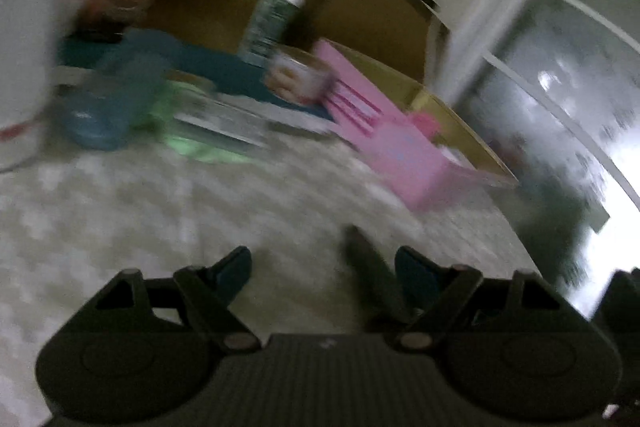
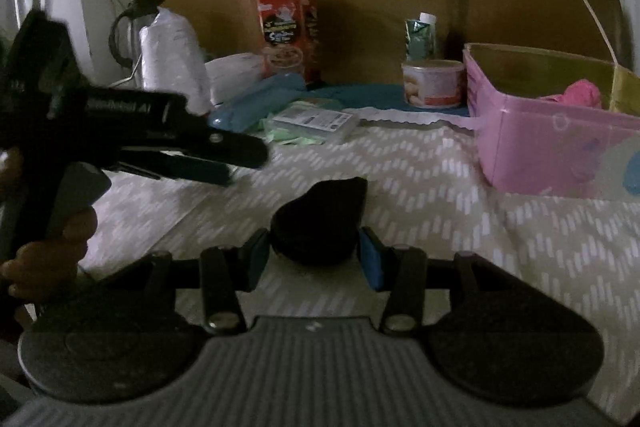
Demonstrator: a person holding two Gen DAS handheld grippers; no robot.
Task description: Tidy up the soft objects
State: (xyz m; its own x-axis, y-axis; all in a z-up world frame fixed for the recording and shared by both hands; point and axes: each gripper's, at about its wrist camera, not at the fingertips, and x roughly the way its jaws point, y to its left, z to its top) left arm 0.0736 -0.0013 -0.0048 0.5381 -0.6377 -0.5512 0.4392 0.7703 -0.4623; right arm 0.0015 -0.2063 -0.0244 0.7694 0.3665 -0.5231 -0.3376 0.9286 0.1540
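Observation:
A black soft bundle [image 2: 320, 223] sits between the blue pads [image 2: 370, 259] of my right gripper [image 2: 314, 255], which is shut on it just above the patterned bedspread [image 2: 440, 211]. To the right stands a pink box [image 2: 540, 147] with a pink soft thing [image 2: 580, 93] inside. A person's hand holds my left gripper [image 2: 240, 163] at the left, pointing right. In the blurred left wrist view, my left gripper [image 1: 326, 267] is open with nothing between its pads, and the pink box [image 1: 400, 151] lies ahead on the right. A dark blurred shape [image 1: 360, 251] by its right finger is unclear.
At the back lie a blue rolled cloth [image 2: 256, 103], a green pack [image 2: 308, 123], a teal cloth [image 2: 360, 95], a can [image 2: 434, 83], a green bottle [image 2: 420, 35], a red carton [image 2: 288, 31], a white bag [image 2: 172, 55] and a kettle [image 2: 124, 31]. Cardboard lines the wall.

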